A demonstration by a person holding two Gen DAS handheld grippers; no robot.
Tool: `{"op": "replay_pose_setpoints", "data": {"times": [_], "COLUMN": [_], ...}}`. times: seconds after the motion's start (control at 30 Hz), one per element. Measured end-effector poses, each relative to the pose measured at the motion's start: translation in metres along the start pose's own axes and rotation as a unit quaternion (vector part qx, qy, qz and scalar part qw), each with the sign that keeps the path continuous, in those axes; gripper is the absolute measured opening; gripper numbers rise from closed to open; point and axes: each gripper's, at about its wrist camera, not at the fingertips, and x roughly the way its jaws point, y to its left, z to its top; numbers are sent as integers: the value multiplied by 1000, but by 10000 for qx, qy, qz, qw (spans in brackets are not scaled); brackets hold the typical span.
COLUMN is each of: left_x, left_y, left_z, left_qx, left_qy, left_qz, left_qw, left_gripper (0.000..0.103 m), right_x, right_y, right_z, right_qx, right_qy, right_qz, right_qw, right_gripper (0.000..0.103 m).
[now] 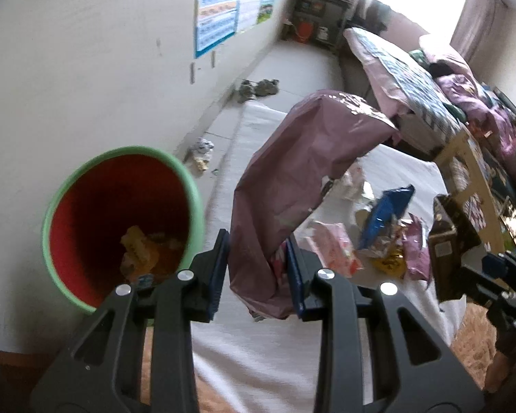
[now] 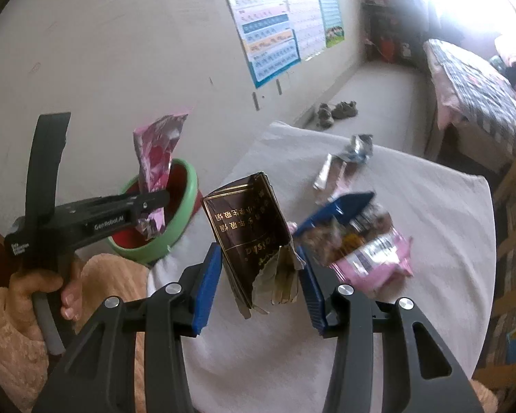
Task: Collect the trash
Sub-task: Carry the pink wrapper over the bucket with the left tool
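My left gripper (image 1: 257, 242) is shut on a crumpled mauve-pink plastic wrapper (image 1: 292, 172) that arches up and to the right of the jaws. A bin with a green rim (image 1: 130, 149) and a red inside stands just to its left, with yellow scraps at the bottom. In the right wrist view the left gripper (image 2: 154, 203) holds the pink wrapper (image 2: 158, 151) over the bin (image 2: 185, 206). My right gripper (image 2: 259, 256) is shut on a torn dark brown box with gold lettering (image 2: 247, 220), lifted above the white cloth (image 2: 412, 206). The box (image 1: 450, 241) also shows at the right edge.
On the cloth lie a blue packet (image 2: 340, 206), a pink packet (image 2: 371, 258) and silver wrappers (image 2: 354, 148). Crumpled scraps (image 1: 201, 151) lie on the floor by the wall. A bed (image 2: 474, 96) and a wooden frame stand to the right, shoes (image 2: 337, 110) beyond.
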Motion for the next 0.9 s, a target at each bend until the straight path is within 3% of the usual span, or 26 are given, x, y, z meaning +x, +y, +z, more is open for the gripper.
{"op": "replay_pose_setpoints", "data": {"times": [0.47,0.77,0.9], "left_x": [-14,-13,-8], "left_y": [69,109,127], "left_z": [-9,-9,-14], "left_qx": [-461,-678,-706], "left_qy": [-212,-247,-172], "left_qz": [648,831,1116], "left_qw": [9966,9939,9911], "left_gripper": [31,31,31], "right_x": [34,61,78], "right_y": [36,72,93], "right_z": [9,24,33], "right_qx": [-190,-583,-810], "right_qy": [215,322,335], "right_qz": [-31,-67,-47], "right_qw": [9996,9978,9961], "right_gripper": [44,44,44]}}
